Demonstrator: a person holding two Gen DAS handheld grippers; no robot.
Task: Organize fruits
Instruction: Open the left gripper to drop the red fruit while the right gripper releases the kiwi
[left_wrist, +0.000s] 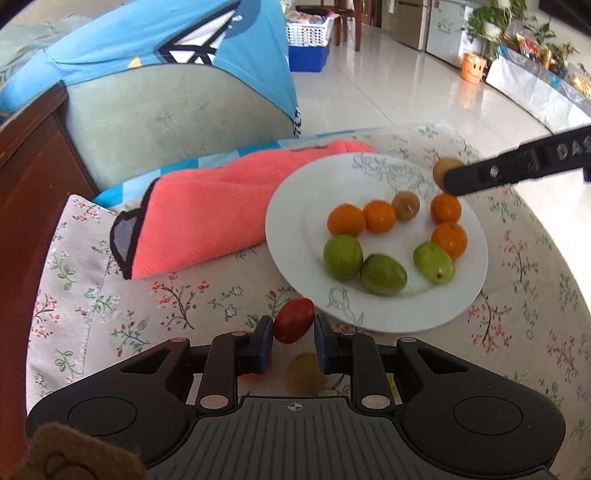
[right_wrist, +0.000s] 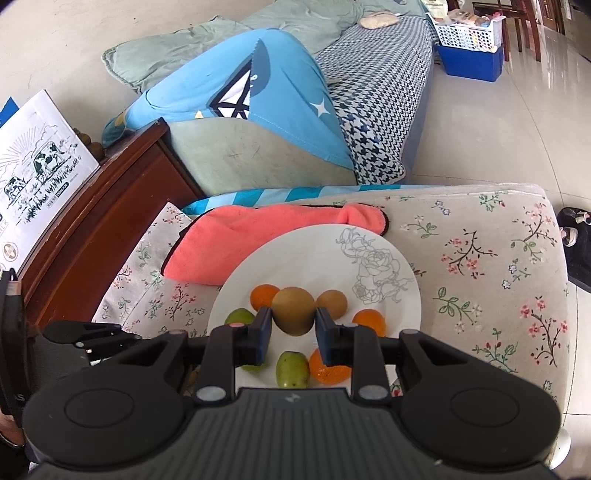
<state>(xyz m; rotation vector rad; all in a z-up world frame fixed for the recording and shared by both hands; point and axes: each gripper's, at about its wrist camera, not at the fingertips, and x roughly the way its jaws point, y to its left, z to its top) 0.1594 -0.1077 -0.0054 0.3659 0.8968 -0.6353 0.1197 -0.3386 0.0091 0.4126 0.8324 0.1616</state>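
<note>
The left gripper (left_wrist: 293, 334) is squeezing a red fruit (left_wrist: 293, 320), and the right gripper (right_wrist: 293, 334) is squeezing a brown fruit (right_wrist: 293, 311) over the plate (right_wrist: 314, 251). Each should be going down softly beside its own kind.

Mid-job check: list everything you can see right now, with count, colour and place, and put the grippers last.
plate: one, white with a grey flower drawing, on the flowered cloth.
oranges: four, orange, on the plate.
green fruits: three, green, near side of the plate.
brown fruits: one on the plate, one in the right gripper, one blurred under the left gripper.
red fruit: one, in the left gripper.
towel: one, pink, behind the plate.
left gripper: shut on the red fruit.
right gripper: shut on a brown fruit above the plate.
</note>
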